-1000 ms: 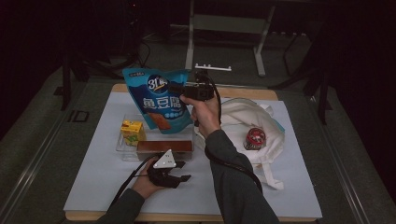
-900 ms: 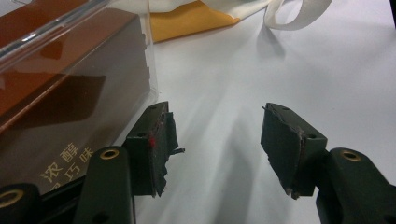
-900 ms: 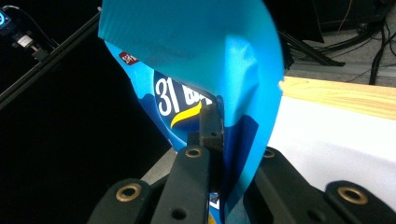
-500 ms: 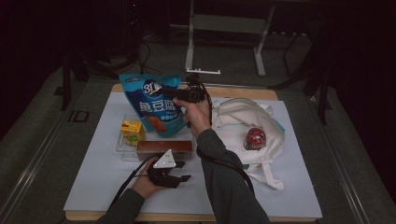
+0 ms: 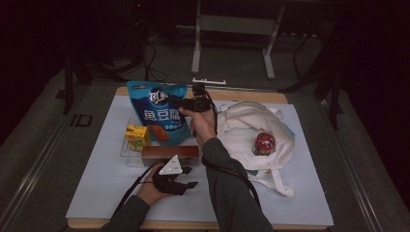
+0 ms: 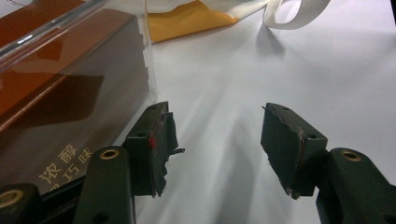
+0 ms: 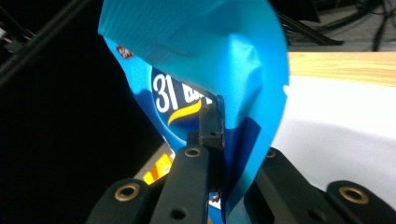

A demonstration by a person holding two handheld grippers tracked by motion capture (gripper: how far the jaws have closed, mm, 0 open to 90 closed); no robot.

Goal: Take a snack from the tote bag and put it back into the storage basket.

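Beside clear tray (image 5: pixel 126 153), yellow carton (image 5: pixel 137 136), brown box (image 5: pixel 169 152), blue pouch (image 5: pixel 157 113)

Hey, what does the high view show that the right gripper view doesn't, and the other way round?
The high view alone takes in the white tote bag with a red round item on it, the yellow carton, the brown box and the left gripper, jaws apart, resting low by that box. The right gripper view alone gives the close look: the jaws pinched on a fold of the bag's edge, with the "31" print just above. Both share the blue snack bag, the right gripper gripping it, and the white table cover.
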